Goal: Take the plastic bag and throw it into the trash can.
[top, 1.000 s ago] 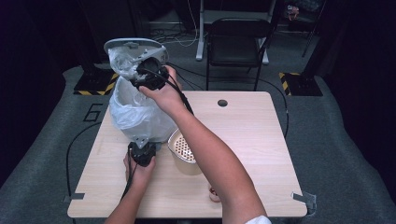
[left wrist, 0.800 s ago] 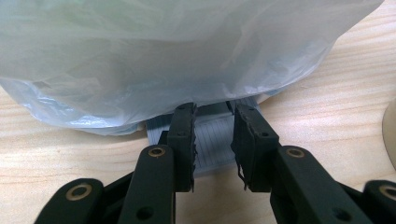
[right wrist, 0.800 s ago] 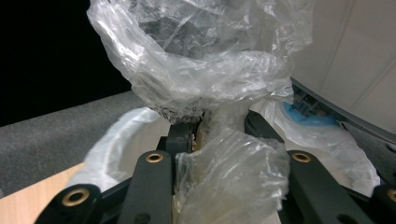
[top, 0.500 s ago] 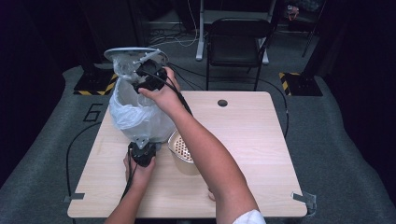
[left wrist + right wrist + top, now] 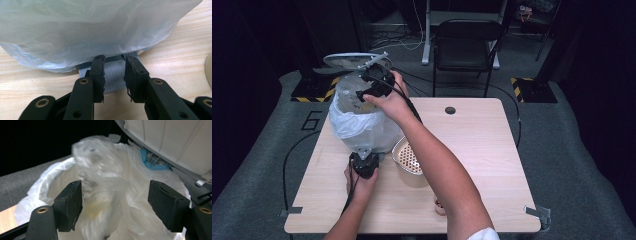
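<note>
Between the pads of the left gripper (image 5: 114, 75), low at the near foot of a grey plastic pedal bin lined with a translucent white bag (image 5: 362, 120), sits the bin's grey ribbed foot pedal (image 5: 112, 72); the jaws stand narrow on either side of it, and the pedal fills the gap between them, so the grip reads as closed on the pedal. Directly above those fingers the bag (image 5: 87, 32) bulges out over the light wooden table (image 5: 175, 50). Up at the bin's mouth the right gripper (image 5: 115, 205) holds its jaws wide, having just been opening; a blurred, crumpled piece of clear plastic film (image 5: 100, 177) lies in the gap between them without either pad pressing on it, over the open bag. Beyond the right-hand finger the bin's pale grey lid (image 5: 175, 140) stands raised. Just beside the left gripper in the high view rests a beige perforated round basket (image 5: 409, 160), touching the table
</note>
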A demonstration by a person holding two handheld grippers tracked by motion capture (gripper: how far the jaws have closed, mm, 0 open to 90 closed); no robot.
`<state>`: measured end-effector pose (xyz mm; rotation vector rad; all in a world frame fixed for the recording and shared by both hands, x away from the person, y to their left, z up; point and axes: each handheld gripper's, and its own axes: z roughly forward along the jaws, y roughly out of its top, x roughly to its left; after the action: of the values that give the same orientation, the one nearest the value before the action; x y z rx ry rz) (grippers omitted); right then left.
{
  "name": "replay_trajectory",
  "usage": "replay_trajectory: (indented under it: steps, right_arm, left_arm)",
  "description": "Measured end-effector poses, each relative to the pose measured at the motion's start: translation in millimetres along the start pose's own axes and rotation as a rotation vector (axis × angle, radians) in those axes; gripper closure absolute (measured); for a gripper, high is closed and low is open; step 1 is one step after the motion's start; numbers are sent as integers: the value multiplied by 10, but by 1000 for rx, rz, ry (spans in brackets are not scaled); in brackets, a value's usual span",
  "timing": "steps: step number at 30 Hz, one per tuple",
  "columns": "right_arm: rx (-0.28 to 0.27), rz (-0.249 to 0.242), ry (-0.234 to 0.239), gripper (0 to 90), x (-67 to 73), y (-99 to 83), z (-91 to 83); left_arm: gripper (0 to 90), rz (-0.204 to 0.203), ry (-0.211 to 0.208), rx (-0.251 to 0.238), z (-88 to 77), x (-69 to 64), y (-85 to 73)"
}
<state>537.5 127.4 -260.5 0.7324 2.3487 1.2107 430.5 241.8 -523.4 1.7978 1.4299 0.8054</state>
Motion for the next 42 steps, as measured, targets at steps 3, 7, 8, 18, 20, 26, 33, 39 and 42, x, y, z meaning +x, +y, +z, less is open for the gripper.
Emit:
replay_trajectory:
  steps: [3,7,8,18,20,26,33,39,42]
  right_arm:
    - [-26,-5,4,290,9,2,-70]
    - [-29,-3,0,335,10,-14,-154]
    - [-40,-9,-2,347,11,-21,-184]
    - [-65,-20,99,542,66,-129,-362]
    - [-52,-24,106,570,75,-140,-322]
    - [75,-26,48,594,33,-246,-49]
    - [14,-8,54,515,-39,-257,-384]
    - [-24,20,44,443,-113,-393,-709]
    - [-41,22,42,430,-139,-477,-797]
  left_arm:
    - [693,-2,0,0,1,0,0]
    - [693,-3,1,-3,2,-3,-2]
    - [693,-2,1,0,0,0,-1]
    - [693,-5,13,-8,4,-20,-1]
    - [693,-5,13,-9,4,-20,-2]
    - [693,-12,9,-15,9,-19,-5]
    - [693,-10,11,-15,9,-21,-5]
    - [693,-11,11,-15,8,-21,-5]
    - [693,-12,11,-16,9,-21,-5]
